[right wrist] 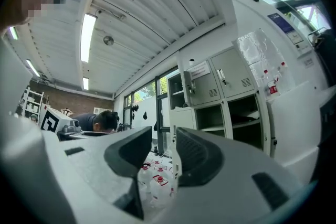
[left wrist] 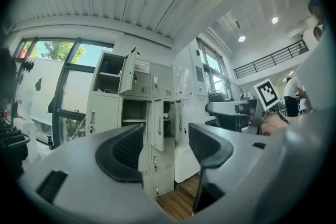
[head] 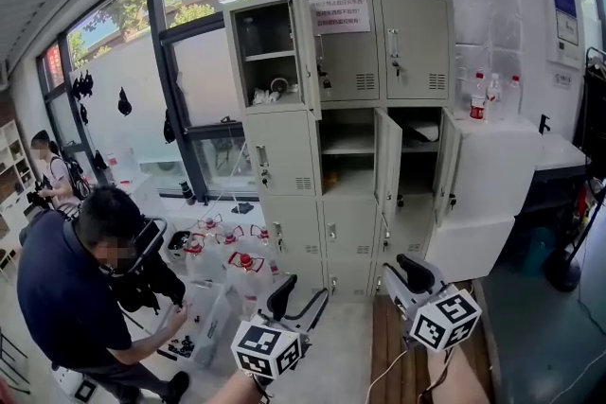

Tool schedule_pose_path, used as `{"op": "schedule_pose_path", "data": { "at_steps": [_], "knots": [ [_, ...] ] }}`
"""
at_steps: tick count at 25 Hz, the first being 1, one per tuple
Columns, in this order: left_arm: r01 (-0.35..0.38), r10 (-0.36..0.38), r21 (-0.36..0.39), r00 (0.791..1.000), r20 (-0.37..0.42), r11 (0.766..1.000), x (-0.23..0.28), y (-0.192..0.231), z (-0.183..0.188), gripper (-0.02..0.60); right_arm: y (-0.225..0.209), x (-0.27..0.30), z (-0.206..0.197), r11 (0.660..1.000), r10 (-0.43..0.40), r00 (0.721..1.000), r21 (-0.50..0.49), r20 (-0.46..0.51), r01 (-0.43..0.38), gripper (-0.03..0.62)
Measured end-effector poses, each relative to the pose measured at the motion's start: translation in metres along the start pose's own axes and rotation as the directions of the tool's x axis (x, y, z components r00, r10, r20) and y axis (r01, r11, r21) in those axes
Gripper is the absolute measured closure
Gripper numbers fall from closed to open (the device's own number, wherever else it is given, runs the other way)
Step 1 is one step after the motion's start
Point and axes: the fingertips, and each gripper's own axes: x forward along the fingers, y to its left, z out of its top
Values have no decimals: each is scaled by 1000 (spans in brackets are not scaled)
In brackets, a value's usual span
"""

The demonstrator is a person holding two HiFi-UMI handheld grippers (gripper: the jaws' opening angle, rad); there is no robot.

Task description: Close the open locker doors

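Observation:
The beige locker cabinet [head: 346, 203] stands ahead against the wall. Its top-left door [head: 307, 52] hangs open, showing shelves with small items. In the middle row, the centre door [head: 387, 167] and the right door [head: 444, 177] also stand open. My left gripper [head: 301, 300] is low in the head view, well short of the lockers, open with nothing between its jaws. My right gripper [head: 409, 277] is beside it, also open and empty. The left gripper view frames the lockers [left wrist: 152, 113] between the open left gripper [left wrist: 165, 147]. In the right gripper view the right gripper [right wrist: 163, 152] is open.
A person [head: 66, 298] crouches at the left over a box. Several red-capped water jugs [head: 237, 255] stand on the floor before the lockers' left side. A white cabinet [head: 502, 166] with bottles [head: 488, 95] on top adjoins the lockers' right. Wooden boards [head: 393, 350] lie underfoot.

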Motion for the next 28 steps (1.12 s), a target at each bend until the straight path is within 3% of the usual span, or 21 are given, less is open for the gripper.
{"op": "schedule_pose_path", "data": {
  "at_steps": [13, 28],
  "knots": [
    [22, -22, -32, 1000, 13, 999, 40, 34, -2, 311, -15, 54, -2, 999, 28, 1000, 27, -1, -28, 461],
    [105, -104, -28, 994, 29, 994, 101, 158, 17, 307, -20, 194, 14, 1000, -18, 999, -3, 29, 19, 431]
  ]
}}
